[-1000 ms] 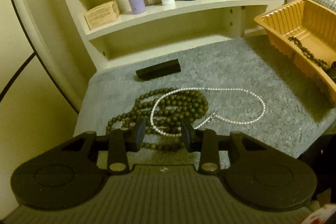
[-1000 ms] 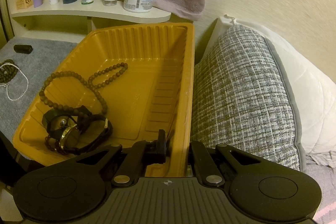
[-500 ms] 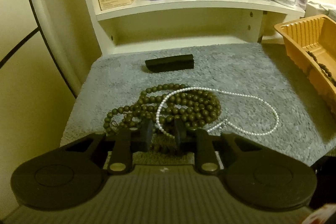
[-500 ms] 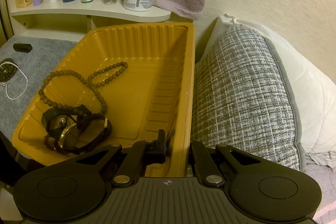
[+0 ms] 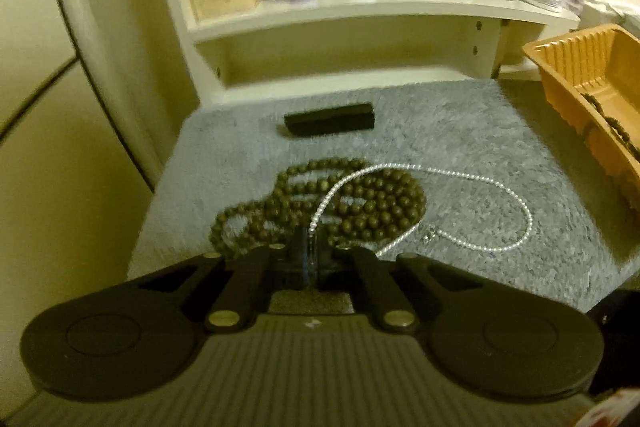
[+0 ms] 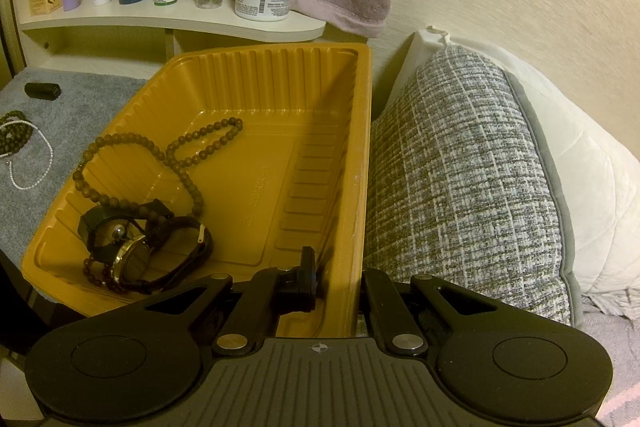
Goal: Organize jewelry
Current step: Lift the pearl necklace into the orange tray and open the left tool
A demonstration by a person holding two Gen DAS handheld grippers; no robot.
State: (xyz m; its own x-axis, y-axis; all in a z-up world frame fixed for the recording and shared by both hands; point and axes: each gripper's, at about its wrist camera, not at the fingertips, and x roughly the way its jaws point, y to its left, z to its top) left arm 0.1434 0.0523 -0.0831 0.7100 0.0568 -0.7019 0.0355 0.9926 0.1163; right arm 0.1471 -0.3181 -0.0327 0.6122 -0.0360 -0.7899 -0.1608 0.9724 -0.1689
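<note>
The pearl necklace lies on the grey mat, and its near-left bend runs straight into the tips of the left gripper, whose jaws have come together on that white strand, at the mat's near edge. From the pinch the pearls sweep away over a heap of dark green beads, then loop out toward the mat's right side, with the small clasp lying just right of the fingers. The green beads touch the gripper's tips too, spreading left and beyond them near the mat's near-left corner. Farther off, toward the mat's far edge, a black cylinder lies on its side, well apart from the beads. Past the mat's right edge stands the orange tray.

In the right wrist view the right gripper is clamped on the tray's near right wall, one finger inside and one outside. Within the tray, near its near-left corner, sit a gold-faced wristwatch and a black-strapped watch, with a brown bead necklace trailing from them toward the middle. Just beside the tray's right wall leans a grey woven cushion. Beyond, a cream shelf carries bottles, tubes and jars.
</note>
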